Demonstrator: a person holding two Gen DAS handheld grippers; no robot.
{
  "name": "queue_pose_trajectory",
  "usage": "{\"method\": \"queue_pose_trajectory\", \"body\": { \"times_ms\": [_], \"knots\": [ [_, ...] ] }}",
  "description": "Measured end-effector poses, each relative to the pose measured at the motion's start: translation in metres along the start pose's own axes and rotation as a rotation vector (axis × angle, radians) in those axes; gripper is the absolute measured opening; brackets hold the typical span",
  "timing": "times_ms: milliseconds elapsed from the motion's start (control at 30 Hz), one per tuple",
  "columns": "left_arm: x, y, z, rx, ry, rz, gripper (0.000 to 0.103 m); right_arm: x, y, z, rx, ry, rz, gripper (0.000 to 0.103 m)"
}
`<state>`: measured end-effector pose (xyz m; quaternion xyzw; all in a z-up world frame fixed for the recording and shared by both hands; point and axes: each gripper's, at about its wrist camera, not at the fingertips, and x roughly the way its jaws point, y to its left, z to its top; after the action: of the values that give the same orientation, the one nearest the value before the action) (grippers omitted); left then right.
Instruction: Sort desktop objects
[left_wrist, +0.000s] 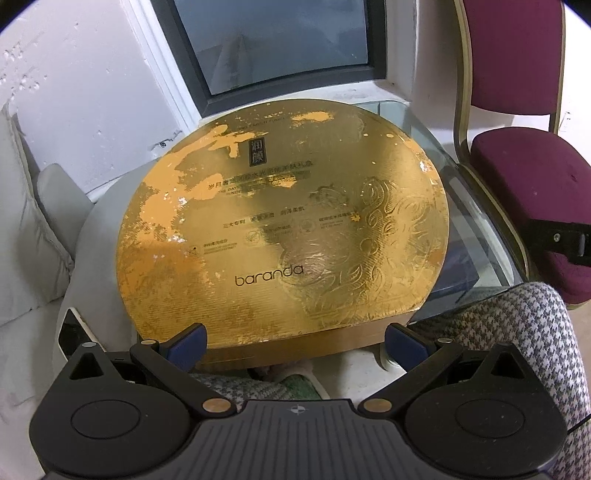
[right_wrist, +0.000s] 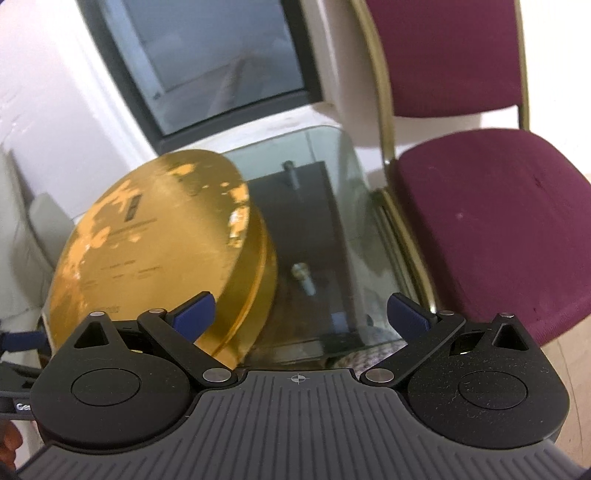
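The gold box (left_wrist: 284, 218) lies flat on the glass surface (left_wrist: 461, 206), printed lid up, straight cut edge turned toward the left claw (left_wrist: 295, 341); its long axis probably runs across that claw's wide-open, empty jaws, likely readied for the near edge. The right claw (right_wrist: 301, 314), equally agape and empty, sees the box ahead-left. A maroon chair (right_wrist: 480, 221) stands beyond-right.

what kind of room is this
Probably a home sitting corner: a glass table bearing a round gold box, a maroon padded chair beside it, and a window behind.
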<state>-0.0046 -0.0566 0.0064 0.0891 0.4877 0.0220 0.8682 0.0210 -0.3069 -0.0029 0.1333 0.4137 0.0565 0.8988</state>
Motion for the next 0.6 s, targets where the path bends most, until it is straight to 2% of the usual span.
{"method": "queue_pose_trajectory", "body": {
  "times_ms": [133,233,333,600],
  "knots": [
    [0.006,0.001,0.000,-0.015,0.035,0.011,0.102,0.006,0.005,-0.004,-0.047,0.040,0.012,0.102],
    [0.009,0.005,-0.002,-0.031,0.055,0.028,0.102,0.009,0.020,-0.011,-0.149,0.067,0.055,0.102],
    [0.011,0.008,-0.004,-0.047,0.071,0.045,0.102,0.011,0.030,-0.015,-0.190,0.079,0.063,0.102],
    [0.006,0.014,-0.010,-0.038,0.053,0.032,0.102,0.014,0.049,-0.022,-0.245,0.108,0.066,0.102]
  ]
}}
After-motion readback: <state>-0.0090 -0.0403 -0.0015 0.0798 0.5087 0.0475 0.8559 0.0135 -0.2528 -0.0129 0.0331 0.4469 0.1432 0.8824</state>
